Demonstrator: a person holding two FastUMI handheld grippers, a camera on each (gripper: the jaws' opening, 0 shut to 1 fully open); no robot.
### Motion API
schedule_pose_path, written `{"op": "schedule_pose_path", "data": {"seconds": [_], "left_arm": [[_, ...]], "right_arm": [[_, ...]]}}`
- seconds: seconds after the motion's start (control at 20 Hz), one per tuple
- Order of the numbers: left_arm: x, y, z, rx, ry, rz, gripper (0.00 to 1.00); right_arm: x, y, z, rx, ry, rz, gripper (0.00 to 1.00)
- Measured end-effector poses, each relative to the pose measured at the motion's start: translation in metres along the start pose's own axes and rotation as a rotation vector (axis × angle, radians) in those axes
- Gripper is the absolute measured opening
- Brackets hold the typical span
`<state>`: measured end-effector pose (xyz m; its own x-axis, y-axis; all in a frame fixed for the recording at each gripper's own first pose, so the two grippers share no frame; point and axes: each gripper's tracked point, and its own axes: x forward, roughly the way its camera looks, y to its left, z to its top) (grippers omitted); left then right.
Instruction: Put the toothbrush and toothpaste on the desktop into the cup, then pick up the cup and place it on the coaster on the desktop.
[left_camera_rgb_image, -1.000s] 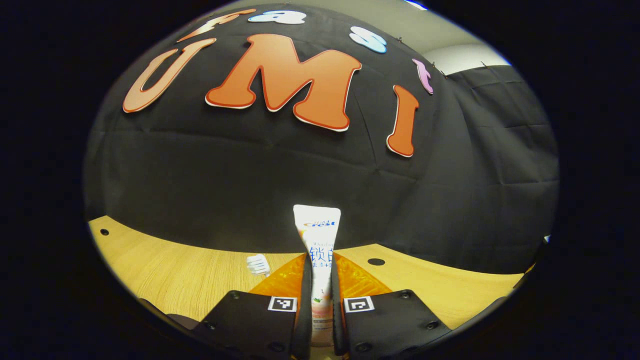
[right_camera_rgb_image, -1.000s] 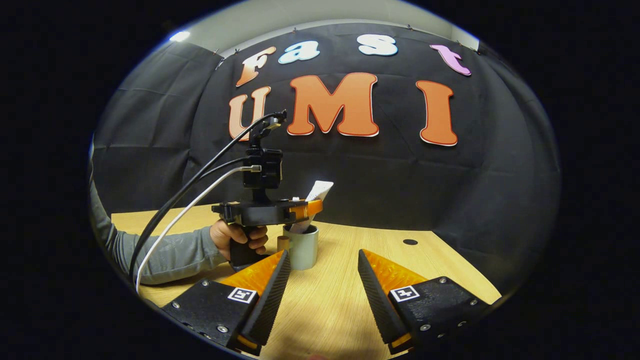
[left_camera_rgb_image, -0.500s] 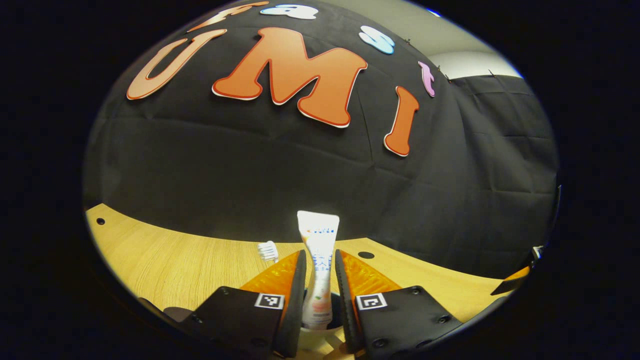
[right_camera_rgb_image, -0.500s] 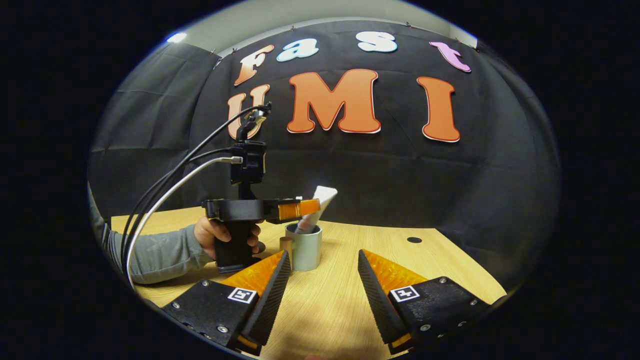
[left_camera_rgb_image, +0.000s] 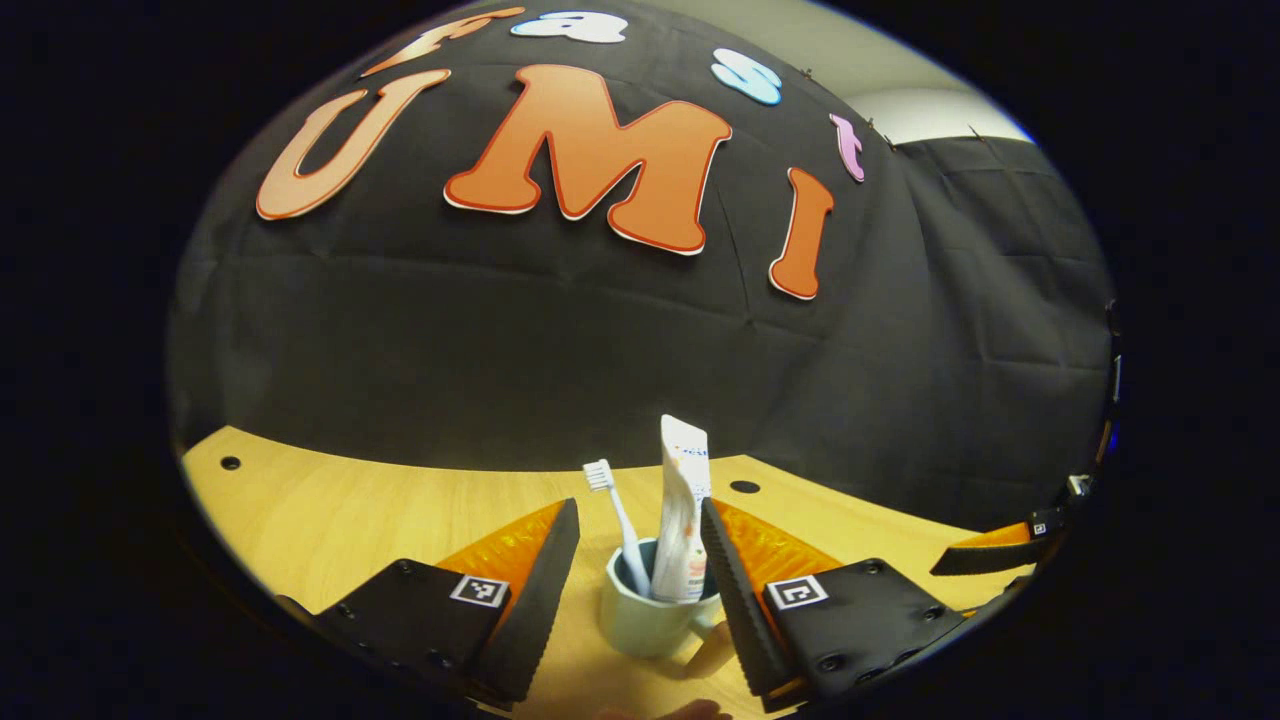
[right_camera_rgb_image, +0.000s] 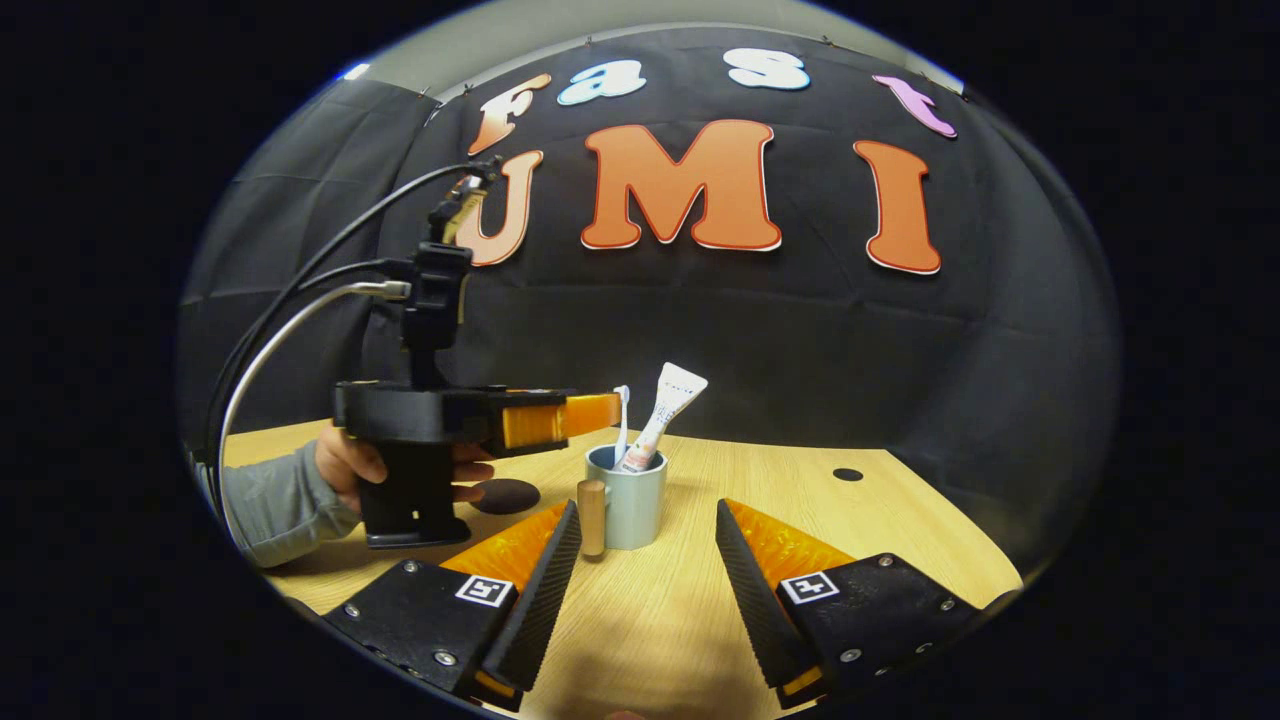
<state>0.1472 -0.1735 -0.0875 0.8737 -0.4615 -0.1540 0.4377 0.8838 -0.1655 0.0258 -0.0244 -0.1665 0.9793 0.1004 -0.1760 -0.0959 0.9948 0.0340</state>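
Your left hand-held gripper (left_camera_rgb_image: 640, 540) stands spread, its fingers flanking the cup (left_camera_rgb_image: 648, 618) without touching it, and the cup's base is cut off at the view's lower edge. The pale cup stands on the desk (right_camera_rgb_image: 760, 480), with the white toothbrush (left_camera_rgb_image: 616, 520) and the toothpaste (left_camera_rgb_image: 682, 510) upright inside, their lower ends hidden by the rim. Your right hand-held gripper (right_camera_rgb_image: 640, 560) is spread too, nothing between its fingers. The dark coaster (right_camera_rgb_image: 505, 495) lies partly behind your hand (right_camera_rgb_image: 345, 465).

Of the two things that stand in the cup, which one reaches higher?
The toothpaste tube reaches higher: its flat crimped end stands above the bristle head of the toothbrush, which leans beside it in the cup.
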Motion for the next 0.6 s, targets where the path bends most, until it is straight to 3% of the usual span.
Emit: {"op": "schedule_pose_path", "data": {"seconds": [0.45,0.6], "left_arm": [[-0.074,0.065,0.053,0.166,-0.086,0.174,0.98],[-0.103,0.086,0.062,0.216,-0.096,0.238,0.98]], "right_arm": [[0.031,0.012,0.008,0.008,0.087,-0.033,0.82],[0.041,0.016,0.01,0.021,0.133,-0.045,0.82]]}}
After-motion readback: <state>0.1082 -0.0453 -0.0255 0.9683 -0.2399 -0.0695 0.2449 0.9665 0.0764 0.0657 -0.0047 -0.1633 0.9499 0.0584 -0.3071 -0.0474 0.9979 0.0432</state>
